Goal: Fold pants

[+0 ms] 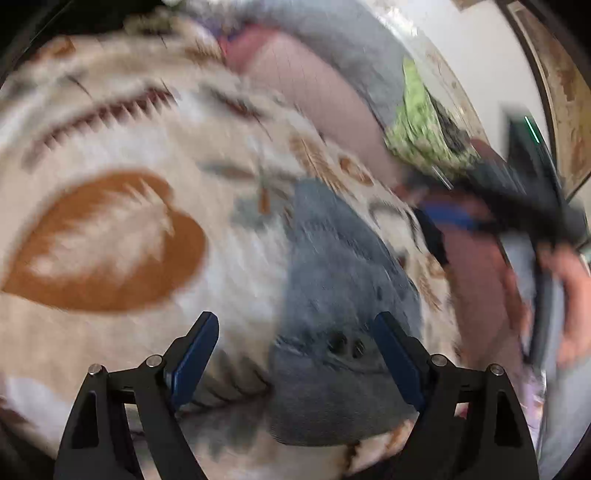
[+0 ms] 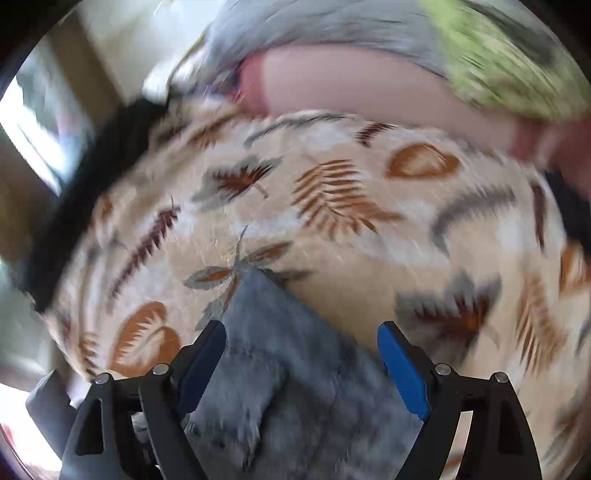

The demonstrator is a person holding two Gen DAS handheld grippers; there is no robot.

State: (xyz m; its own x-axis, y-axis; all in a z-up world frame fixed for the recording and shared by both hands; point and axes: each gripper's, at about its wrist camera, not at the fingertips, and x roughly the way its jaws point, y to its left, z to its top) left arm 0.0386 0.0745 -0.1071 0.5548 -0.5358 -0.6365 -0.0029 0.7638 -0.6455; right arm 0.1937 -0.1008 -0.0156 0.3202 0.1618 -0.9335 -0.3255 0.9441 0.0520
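The grey-blue pants (image 1: 332, 295) lie on a leaf-patterned bedspread (image 1: 147, 140). In the left wrist view my left gripper (image 1: 295, 323) is open above the waist end, where dark buttons show between the fingers (image 1: 399, 354). In the right wrist view my right gripper (image 2: 301, 332) is open over another part of the pants (image 2: 295, 387), which narrow to a point ahead of the fingers (image 2: 402, 369). The cloth lies between both pairs of jaws, but they are spread wide and grip nothing. Both views are blurred by motion.
A pink pillow (image 2: 369, 96), a grey cloth (image 2: 314, 26) and a green patterned cloth (image 2: 509, 55) lie at the far side of the bedspread (image 2: 332, 184). In the left wrist view the other gripper and the hand that holds it (image 1: 535, 206) are at the right.
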